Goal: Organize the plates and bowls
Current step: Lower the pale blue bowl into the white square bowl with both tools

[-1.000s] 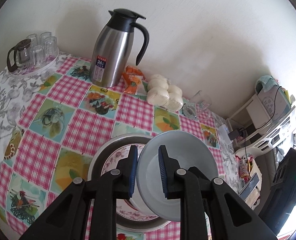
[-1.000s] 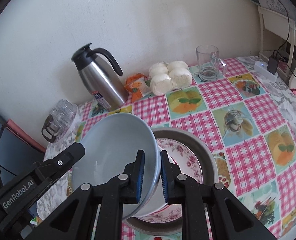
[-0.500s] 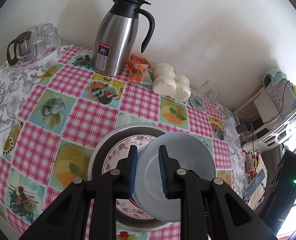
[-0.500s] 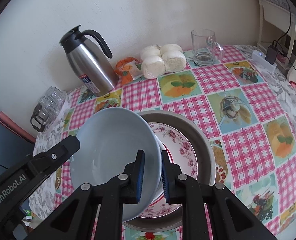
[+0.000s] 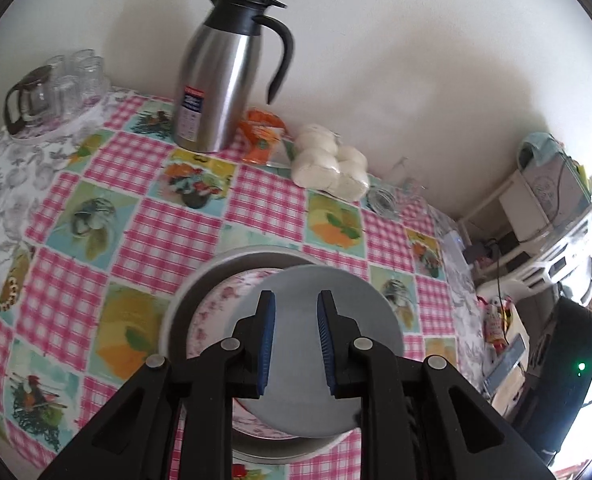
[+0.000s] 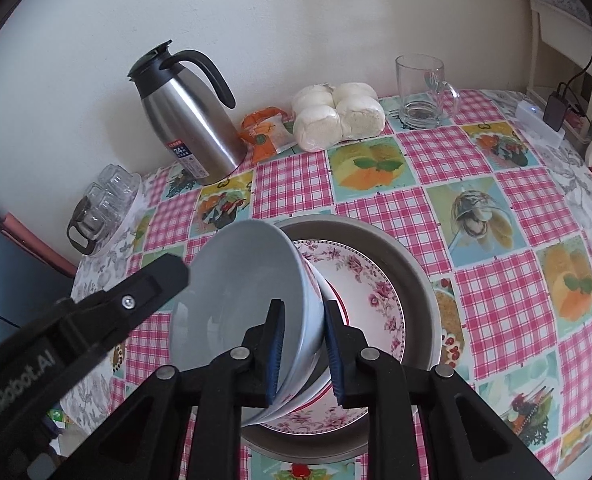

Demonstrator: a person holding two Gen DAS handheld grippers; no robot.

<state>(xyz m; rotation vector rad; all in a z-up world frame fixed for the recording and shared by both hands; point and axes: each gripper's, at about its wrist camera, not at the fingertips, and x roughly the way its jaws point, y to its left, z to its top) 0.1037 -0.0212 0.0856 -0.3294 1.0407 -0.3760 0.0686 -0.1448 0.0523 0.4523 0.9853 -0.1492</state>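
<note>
Your right hand-held gripper [image 6: 303, 350], jaws just easing apart, straddles the tilted grey bowl's [image 6: 236, 292] rim above the floral plate [image 6: 369, 296]; your left hand-held gripper [image 5: 294, 344] pinches its far side.

Checked tablecloth table [image 6: 475, 216], steel jug [image 6: 188, 120], buns [image 6: 335, 114], glass mug [image 6: 421, 90], metal basin [image 6: 423, 280]

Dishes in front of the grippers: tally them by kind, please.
Grey bowl: 1
Flowered plate: 1
Metal basin: 1
Total: 3
</note>
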